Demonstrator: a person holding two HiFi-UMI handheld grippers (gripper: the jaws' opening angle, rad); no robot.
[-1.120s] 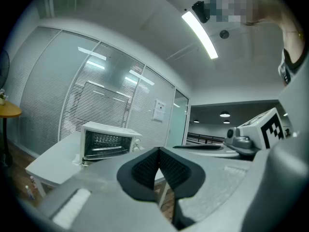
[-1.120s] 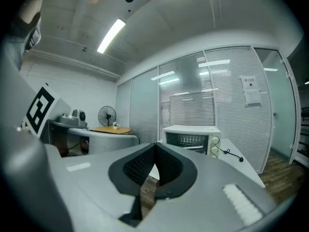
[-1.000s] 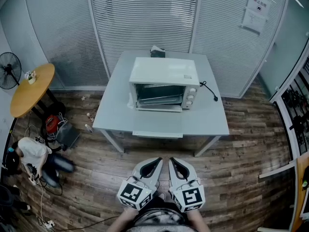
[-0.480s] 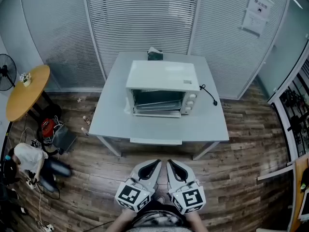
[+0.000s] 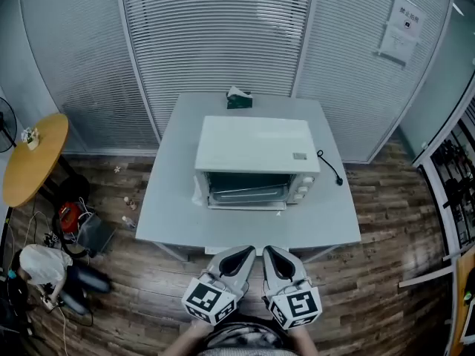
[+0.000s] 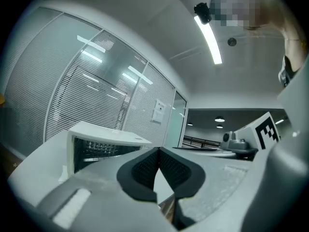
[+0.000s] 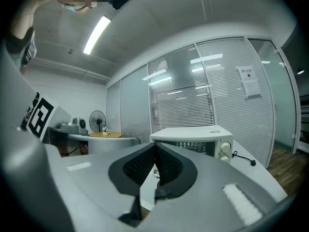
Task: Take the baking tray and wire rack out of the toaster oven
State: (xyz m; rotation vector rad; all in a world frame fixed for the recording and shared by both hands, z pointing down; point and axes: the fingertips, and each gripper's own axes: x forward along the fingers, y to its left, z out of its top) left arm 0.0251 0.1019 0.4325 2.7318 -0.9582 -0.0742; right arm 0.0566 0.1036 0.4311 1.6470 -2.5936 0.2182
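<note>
White toaster oven (image 5: 256,143) is nearer now at twelve o'clock, my left claw (image 5: 249,251) and right claw (image 5: 267,251) closed tight, holding nothing.

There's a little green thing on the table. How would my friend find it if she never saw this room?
Find the pale grey square table in front of the white slatted blinds. A white boxy toaster oven stands on it; look behind that, at the table's far edge. The small dark green box sits there alone, the only green thing on the tabletop.
</note>
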